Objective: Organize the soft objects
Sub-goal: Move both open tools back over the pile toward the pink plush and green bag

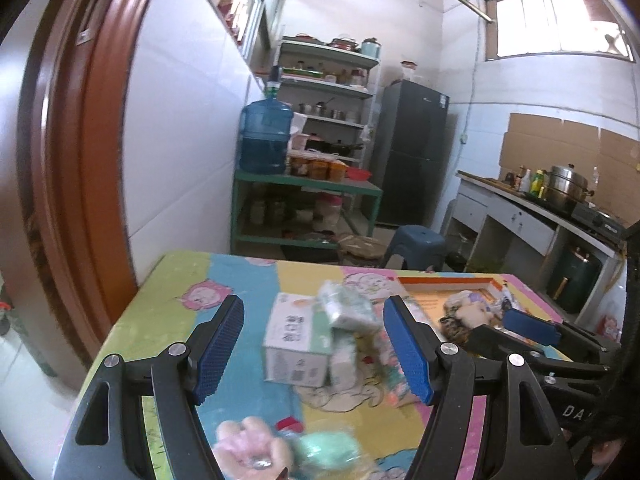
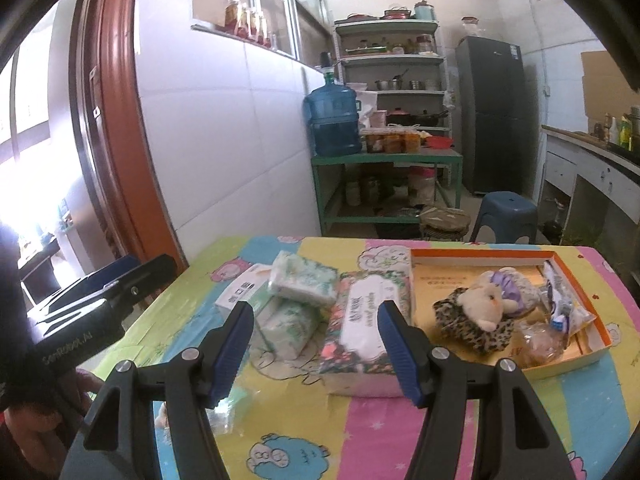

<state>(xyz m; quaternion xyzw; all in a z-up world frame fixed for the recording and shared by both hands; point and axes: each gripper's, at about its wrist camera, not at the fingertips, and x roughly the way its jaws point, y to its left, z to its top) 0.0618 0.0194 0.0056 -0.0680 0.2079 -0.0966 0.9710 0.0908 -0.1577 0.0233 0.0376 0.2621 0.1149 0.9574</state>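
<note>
My left gripper point(image 1: 314, 350) is open and empty above the table, in front of a white and green box point(image 1: 290, 340) and soft tissue packs point(image 1: 348, 308). My right gripper point(image 2: 316, 346) is open and empty, just before a floral tissue pack point(image 2: 364, 320). Two green tissue packs point(image 2: 302, 280) lie left of it, by the box point(image 2: 240, 292). A plush toy point(image 2: 486, 306) on leopard fabric lies in an orange-rimmed tray point(image 2: 480, 256). A pink and green soft item point(image 1: 280, 444) lies blurred near the left gripper's base.
The table has a colourful cartoon cloth point(image 2: 500, 420). Plastic packets point(image 2: 564, 304) lie in the tray's right side. A brown door frame point(image 1: 68, 160) stands left. A green shelf with a blue water jug point(image 1: 266, 136), a blue stool point(image 2: 506, 212) and a fridge point(image 1: 412, 152) stand beyond.
</note>
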